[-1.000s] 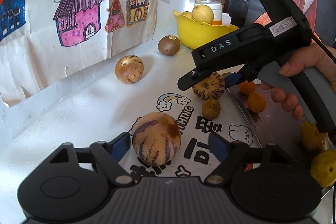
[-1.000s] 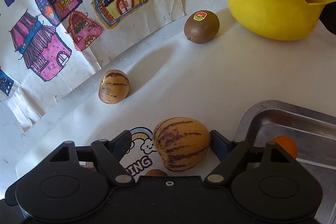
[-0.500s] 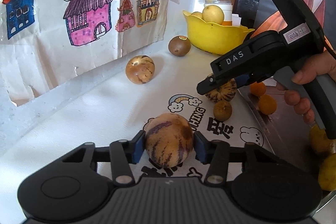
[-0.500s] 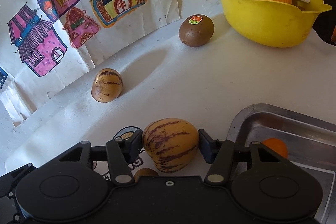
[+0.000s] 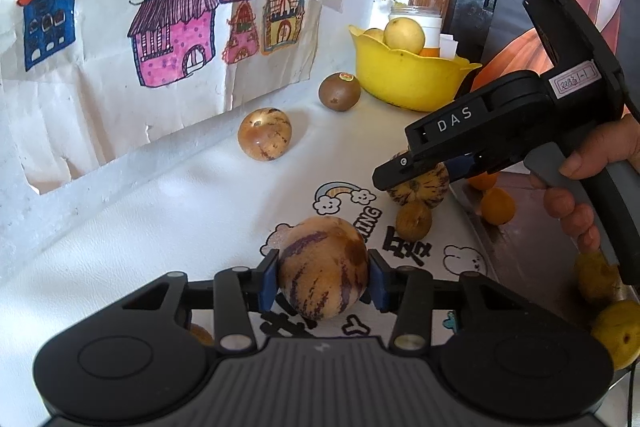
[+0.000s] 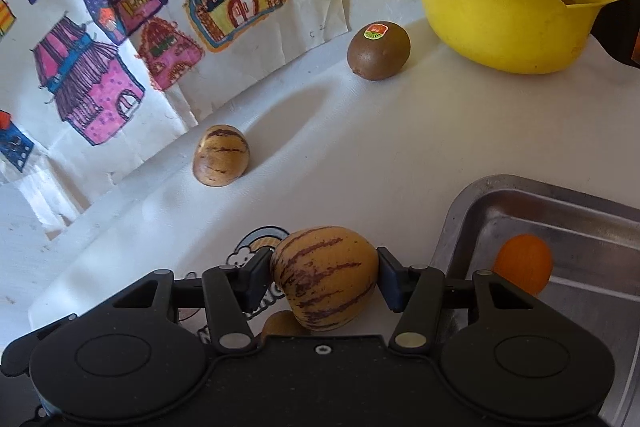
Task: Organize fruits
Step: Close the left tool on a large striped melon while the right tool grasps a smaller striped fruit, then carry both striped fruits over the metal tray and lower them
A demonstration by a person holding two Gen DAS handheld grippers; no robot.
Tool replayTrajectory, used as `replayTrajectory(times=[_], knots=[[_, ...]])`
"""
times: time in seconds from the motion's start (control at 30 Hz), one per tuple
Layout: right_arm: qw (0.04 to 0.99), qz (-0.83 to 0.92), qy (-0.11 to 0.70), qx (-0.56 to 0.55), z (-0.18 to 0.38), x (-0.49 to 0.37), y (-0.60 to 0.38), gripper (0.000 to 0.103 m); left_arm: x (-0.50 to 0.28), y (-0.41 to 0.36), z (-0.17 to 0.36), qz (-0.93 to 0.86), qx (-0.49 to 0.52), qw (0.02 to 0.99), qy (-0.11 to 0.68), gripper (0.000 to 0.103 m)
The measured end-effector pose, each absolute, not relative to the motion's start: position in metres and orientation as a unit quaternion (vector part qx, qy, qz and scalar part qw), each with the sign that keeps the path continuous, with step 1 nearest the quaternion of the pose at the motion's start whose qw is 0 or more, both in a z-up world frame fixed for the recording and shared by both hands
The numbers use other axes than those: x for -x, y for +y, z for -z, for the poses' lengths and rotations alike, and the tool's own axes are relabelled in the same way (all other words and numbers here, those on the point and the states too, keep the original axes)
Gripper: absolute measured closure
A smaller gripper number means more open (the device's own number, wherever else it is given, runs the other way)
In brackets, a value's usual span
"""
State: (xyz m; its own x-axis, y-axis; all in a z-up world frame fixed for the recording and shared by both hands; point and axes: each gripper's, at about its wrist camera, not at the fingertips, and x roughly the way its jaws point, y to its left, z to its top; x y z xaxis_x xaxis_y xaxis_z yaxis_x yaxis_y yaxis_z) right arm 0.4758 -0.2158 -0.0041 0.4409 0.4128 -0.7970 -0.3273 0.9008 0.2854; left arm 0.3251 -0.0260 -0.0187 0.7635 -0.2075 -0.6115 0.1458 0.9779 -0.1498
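The striped melon (image 5: 323, 267) in my left tool (image 5: 323, 277) sits at the six o'clock edge of the left wrist view, on the printed cloth of the tabletop (image 5: 168, 227); the blue pads (image 5: 267, 283) have just been closing and now press its two flanks, so the left tool is nearly closed and has hold of it. A second striped melon (image 6: 325, 277) sits at six o'clock in the right wrist view, just left of the metal tray (image 6: 560, 203); my right tool (image 6: 325, 277) has likewise just been closing, and its pads touch that fruit on both sides. I judge both fruits to be smooth-skinned, rounded and fairly firm but bruisable; light enough for one tool each; apt to roll or squirt out if pinched off-centre; so the widest girth, where the pads already sit, is the place to hold, with gentle pressure only. A small brown fruit (image 5: 414, 221) lies at two o'clock from the left melon; a third striped melon (image 5: 264, 134) lies at eleven o'clock near the wall; the kiwi (image 6: 378, 51) rests just beside the yellow bowl (image 6: 504, 27) at one o'clock. My left tool points forward and moderately downward; my right tool tilts down more steeply, my hand (image 5: 588, 187) wrapped round its handle, seen at three o'clock in the left view; an orange (image 6: 522, 263) lies in the tray.
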Motion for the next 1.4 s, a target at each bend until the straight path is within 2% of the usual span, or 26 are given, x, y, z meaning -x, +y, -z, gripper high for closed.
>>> replayTrajectory(times=[0.33,0.7,1.03,1.4], knots=[[0.858,-0.233,0.453,-0.071,-0.037,-0.452,-0.238,0.046,-0.312,-0.043,-0.002,0.104,0.049,0.942,0.315,0.055],[0.877,-0.210,0.422,-0.091,-0.073,-0.415,-0.305,0.046,-0.300,-0.085,-0.023,0.138,0.052,0.942,0.300,0.055],[0.885,-0.173,0.416,-0.114,-0.065,-0.394,-0.366,0.046,-0.302,-0.126,-0.020,0.176,0.058,0.933,0.307,0.055],[0.879,-0.147,0.433,-0.135,-0.026,-0.388,-0.398,0.046,-0.307,-0.152,-0.001,0.190,0.046,0.923,0.333,0.055]])
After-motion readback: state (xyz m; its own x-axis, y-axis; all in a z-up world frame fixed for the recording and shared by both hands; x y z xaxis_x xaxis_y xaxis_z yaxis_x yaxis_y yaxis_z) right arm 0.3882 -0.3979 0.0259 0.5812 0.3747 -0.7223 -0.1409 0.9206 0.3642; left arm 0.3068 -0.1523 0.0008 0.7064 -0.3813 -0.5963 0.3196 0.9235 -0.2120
